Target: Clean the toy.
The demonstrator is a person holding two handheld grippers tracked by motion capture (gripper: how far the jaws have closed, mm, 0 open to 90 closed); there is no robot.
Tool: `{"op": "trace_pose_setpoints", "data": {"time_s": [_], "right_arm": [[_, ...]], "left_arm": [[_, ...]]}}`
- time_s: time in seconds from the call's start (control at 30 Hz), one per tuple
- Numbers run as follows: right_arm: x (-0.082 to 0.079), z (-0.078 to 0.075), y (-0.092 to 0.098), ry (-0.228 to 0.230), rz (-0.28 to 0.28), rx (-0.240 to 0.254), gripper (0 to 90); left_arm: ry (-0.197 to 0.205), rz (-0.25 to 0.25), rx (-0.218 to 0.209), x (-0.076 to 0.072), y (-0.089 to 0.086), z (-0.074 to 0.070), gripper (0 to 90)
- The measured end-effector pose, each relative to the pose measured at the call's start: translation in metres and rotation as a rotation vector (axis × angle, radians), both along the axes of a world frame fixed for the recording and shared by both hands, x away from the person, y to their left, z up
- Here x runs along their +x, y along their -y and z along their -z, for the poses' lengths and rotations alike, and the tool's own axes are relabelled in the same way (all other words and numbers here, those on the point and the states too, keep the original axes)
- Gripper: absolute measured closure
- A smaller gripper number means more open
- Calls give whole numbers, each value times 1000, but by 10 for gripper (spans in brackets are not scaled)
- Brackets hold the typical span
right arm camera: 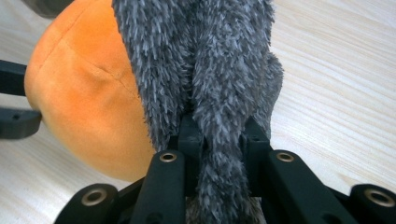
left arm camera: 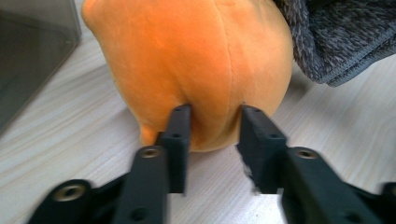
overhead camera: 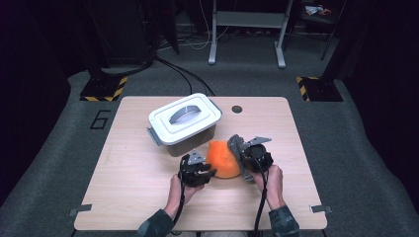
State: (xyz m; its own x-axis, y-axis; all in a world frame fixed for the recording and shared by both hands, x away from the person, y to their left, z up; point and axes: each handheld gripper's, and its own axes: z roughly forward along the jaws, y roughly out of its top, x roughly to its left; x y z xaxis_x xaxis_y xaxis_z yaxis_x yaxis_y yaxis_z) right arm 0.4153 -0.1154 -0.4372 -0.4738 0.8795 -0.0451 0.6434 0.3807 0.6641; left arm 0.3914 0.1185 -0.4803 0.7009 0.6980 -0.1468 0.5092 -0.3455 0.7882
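- Orange plush (overhead camera: 223, 159) lying crosswise on table (overhead camera: 133, 173), grey furry end (overhead camera: 236, 146) pointing right.
- Left gripper (left arm camera: 212, 122) pinching orange fabric fold.
- Right gripper (right arm camera: 219, 133) clamping grey fur.
- Floor marking "6" (overhead camera: 100, 119).

Lidded box (overhead camera: 184, 123) upper centre of table (overhead camera: 143, 192); plush toy (overhead camera: 223, 159) lower right of it, between left gripper (overhead camera: 197, 172) and right gripper (overhead camera: 254, 158).

A lidded white bin (overhead camera: 185, 123) is sitting on the far left of the surface (overhead camera: 133, 187); a white frame (overhead camera: 247, 29) is standing on the floor beyond.
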Motion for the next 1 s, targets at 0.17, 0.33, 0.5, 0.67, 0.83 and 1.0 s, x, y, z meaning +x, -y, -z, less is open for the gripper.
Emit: {"op": "trace_pose_setpoints", "data": {"time_s": [0.17, 0.33, 0.5, 0.67, 0.83, 1.0], "right_arm": [[5, 1, 0, 4, 5, -4, 753], [6, 2, 2, -1, 12, -1, 753], [7, 4, 5, -2, 13, 7, 753], [5, 4, 5, -2, 14, 20, 753], [-1, -3, 11, 28, 36, 32, 752], [-10, -16, 13, 76, 34, 57, 752]], "left_arm": [[21, -19, 39, -2, 2, 1, 475], [43, -36, 59, -3, 3, 2, 430], [74, -35, 118, -1, 12, 4, 451], [85, -30, 147, 1, 18, 8, 650], [87, 3, 124, -1, 19, 8, 770], [75, 29, 69, -3, 18, 1, 801]]}}
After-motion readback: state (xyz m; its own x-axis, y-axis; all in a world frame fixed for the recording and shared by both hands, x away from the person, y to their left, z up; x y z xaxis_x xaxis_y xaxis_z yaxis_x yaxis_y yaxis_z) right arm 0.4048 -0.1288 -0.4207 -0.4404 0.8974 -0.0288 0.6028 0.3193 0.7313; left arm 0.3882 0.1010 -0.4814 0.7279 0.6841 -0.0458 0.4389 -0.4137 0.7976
